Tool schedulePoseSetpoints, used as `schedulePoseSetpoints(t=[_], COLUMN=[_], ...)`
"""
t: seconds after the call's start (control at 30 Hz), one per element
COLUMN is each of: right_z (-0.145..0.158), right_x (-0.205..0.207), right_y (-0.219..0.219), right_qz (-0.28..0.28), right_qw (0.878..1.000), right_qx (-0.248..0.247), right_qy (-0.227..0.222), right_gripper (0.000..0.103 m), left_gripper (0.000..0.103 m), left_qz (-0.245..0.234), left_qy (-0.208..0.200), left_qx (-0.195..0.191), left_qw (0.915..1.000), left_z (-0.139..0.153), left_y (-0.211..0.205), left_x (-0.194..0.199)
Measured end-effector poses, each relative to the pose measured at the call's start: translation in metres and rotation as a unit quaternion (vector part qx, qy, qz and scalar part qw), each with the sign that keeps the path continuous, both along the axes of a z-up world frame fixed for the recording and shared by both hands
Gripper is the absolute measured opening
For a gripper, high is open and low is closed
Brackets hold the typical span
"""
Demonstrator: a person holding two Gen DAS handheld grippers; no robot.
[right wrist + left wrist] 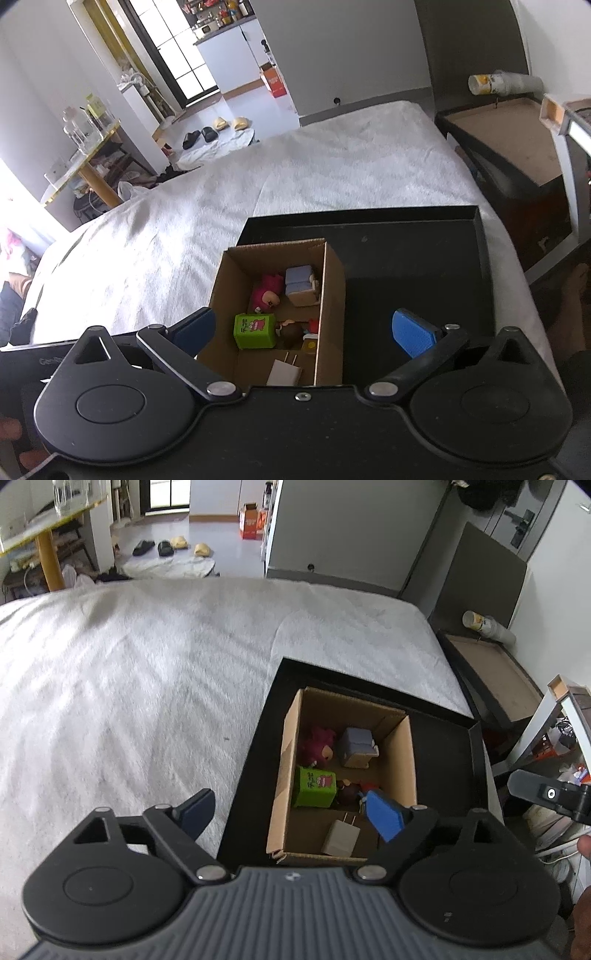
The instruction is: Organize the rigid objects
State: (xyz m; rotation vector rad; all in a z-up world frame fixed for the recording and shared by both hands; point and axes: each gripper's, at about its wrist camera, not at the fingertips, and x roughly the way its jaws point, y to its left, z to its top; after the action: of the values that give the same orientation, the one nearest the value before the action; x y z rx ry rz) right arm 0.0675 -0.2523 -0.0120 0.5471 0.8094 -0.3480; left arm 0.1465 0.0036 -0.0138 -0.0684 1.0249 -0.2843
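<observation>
An open cardboard box (402, 760) (332, 295) stands in a black tray (443, 746) (417, 258) on the white bed. Inside lie a green cube (314, 788) (255, 331), a pink plush toy (316, 744) (266, 291), a blue-grey block (356, 747) (301, 284), a small brown-and-red figure (351, 792) (295, 330) and a white plug adapter (340, 837) (283, 372). My left gripper (291, 818) is open and empty above the box's near end. My right gripper (304, 330) is open and empty above the box. The right gripper's finger shows at the right edge of the left wrist view (546, 794).
The white bed cover (147, 683) (221, 206) spreads left and beyond the tray. A dark bedside cabinet (491, 679) (517, 147) with a lying cup stack (487, 626) (502, 83) stands at the right. Slippers (153, 548) and a table (37, 528) are on the far floor.
</observation>
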Motion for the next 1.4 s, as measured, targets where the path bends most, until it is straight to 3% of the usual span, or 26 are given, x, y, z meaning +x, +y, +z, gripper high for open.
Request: schedulePoseSetpoints(t=[0.33,0.6,0.73,0.87,1.4], right_z=[0.023,0.035,0.035,0.037,0.060], right_x=[-0.021,-0.038,-0.046,-0.057,-0.088], right_y=[0.007,0.013,0.018,0.019,0.034], right_qz=[-0.004,-0.005,0.001,0.001,-0.011], right_qw=[0.999,0.998,0.998,0.999,0.998], right_qx=[-0.036,-0.047,-0.052,-0.020,-0.044], right_qy=[-0.013,-0.038,-0.030,-0.029,-0.031], right_gripper=[0.103,0.103,0.103,0.103,0.103], left_gripper=[0.102,0.102,0.102,0.102,0.102], left_qz=[-0.014,-0.017,-0.022,-0.031,-0.051], left_qy=[-0.029,-0.054,-0.058,-0.065,-0.095], left_qx=[-0.002,-0.011,-0.015,-0.020,-0.028], left_qw=[0.9995,0.9983,0.9979,0.9972,0.9937], left_z=[0.031,0.044,0.046,0.049,0.063], left_y=[0.002,0.010,0.013,0.015,0.020], left_x=[-0.024,-0.048,-0.058,-0.068,-0.099])
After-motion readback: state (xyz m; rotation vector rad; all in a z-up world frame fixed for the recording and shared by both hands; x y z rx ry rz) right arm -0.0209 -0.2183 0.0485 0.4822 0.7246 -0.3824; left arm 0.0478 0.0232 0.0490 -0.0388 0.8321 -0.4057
